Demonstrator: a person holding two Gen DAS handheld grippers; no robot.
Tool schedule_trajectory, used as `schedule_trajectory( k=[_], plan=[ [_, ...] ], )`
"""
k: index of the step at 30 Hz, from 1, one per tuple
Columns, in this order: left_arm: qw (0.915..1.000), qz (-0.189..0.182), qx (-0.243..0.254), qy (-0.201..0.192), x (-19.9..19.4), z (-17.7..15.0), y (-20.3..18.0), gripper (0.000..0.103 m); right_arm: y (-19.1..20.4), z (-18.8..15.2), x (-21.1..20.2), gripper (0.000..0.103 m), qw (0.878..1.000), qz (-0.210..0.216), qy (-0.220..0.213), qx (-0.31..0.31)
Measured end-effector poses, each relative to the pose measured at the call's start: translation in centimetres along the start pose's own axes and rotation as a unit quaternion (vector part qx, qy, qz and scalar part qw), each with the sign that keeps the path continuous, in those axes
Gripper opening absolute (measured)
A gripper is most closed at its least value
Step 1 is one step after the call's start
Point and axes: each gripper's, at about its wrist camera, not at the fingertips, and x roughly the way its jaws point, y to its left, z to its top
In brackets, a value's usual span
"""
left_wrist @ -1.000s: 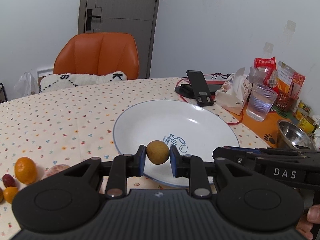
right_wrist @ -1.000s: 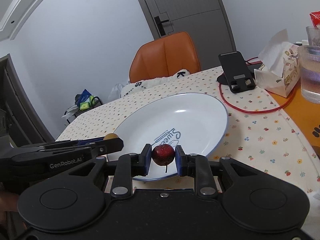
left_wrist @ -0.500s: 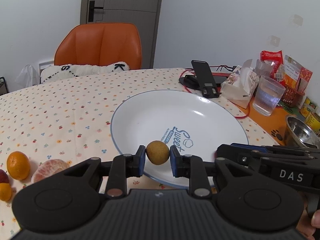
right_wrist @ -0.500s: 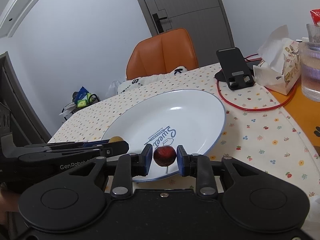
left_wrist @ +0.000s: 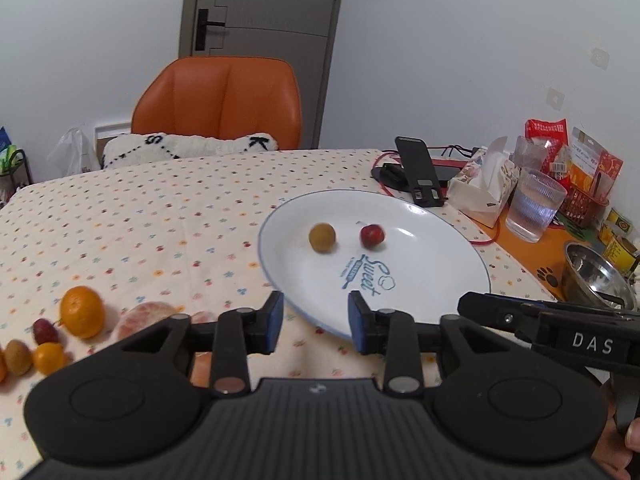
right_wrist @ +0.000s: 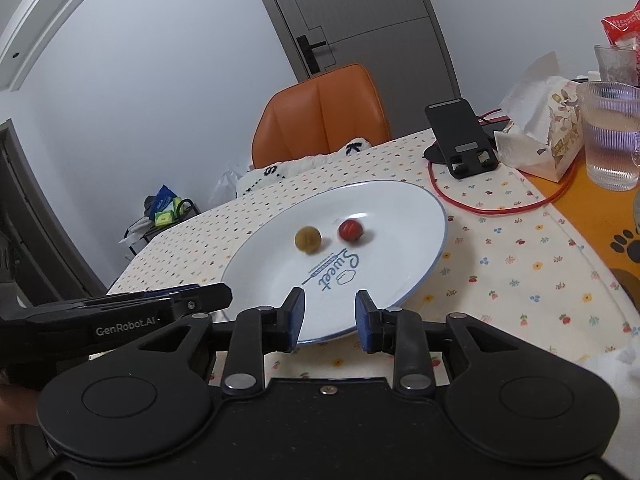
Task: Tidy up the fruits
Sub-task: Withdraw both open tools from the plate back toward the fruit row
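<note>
two fruits are sitting on the plate now: a brown fruit and a red fruit, close to each other but not touching, in the far half of the plate. they are looking a bit blurry in the right view, so they may be rolling a little. so part of the job is looking done.

more fruit is waiting on the desk, off to the left of the plate: an orange, a peeled orange, a small red fruit, a small orange one and a brown one. i am guessing these are going on the plate too.

the left tongs are standing wide open and holding nothing. they are hanging over the near rim of the plate, pointing across it. the right tongs are wide open and holding nothing too, also at the near rim. the two tongs are sitting side by side, close together. a bit of a hand is showing at the right edge of the left view.
</note>
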Motion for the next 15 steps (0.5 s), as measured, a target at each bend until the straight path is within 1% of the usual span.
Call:
schedule_trajectory(
  k=[1, 3, 6, 8, 10, 12, 14, 15],
  plan=[
    [1.0000, 0.003, 0.000, -0.002, -0.4, -0.1, 0.2, 0.039, 0.2, -0.1, -0.2, 0.030, 1.000, 0.001, -0.001, 0.001],
    [1.0000, 0.008, -0.003, -0.005, -1.1, -0.2, 0.6, 0.047, 0.5, -0.2, -0.4, 0.031, 1.000, 0.002, -0.002, 0.004],
    [0.9998, 0.009, -0.013, -0.012, -2.3, -0.4, 1.4, 0.055, 1.1, -0.5, -0.9, 0.035, 1.000, 0.004, -0.004, 0.003],
    [0.9997, 0.013, -0.017, -0.015, -3.0, -0.6, 1.8, 0.059, 1.6, -0.7, -1.1, 0.039, 1.000, 0.004, -0.004, 0.000],
    [0.9995, 0.018, -0.019, -0.017, -3.6, -0.7, 2.2, 0.064, 2.0, -0.8, -1.2, 0.039, 1.000, 0.003, -0.003, -0.001],
    [0.9993, 0.023, -0.021, -0.022, -4.2, -0.9, 2.5, 0.073, 2.4, -0.9, -1.4, 0.041, 1.000, 0.004, -0.004, -0.002],
    [0.9989, 0.028, -0.023, -0.027, -4.8, -1.0, 2.8, 0.078, 2.9, -1.0, -1.7, 0.049, 1.000, 0.002, -0.007, -0.004],
    [0.9988, 0.031, -0.024, -0.030, -5.2, -1.1, 3.0, 0.078, 3.0, -1.1, -1.9, 0.051, 1.000, 0.001, -0.010, -0.005]
  ],
)
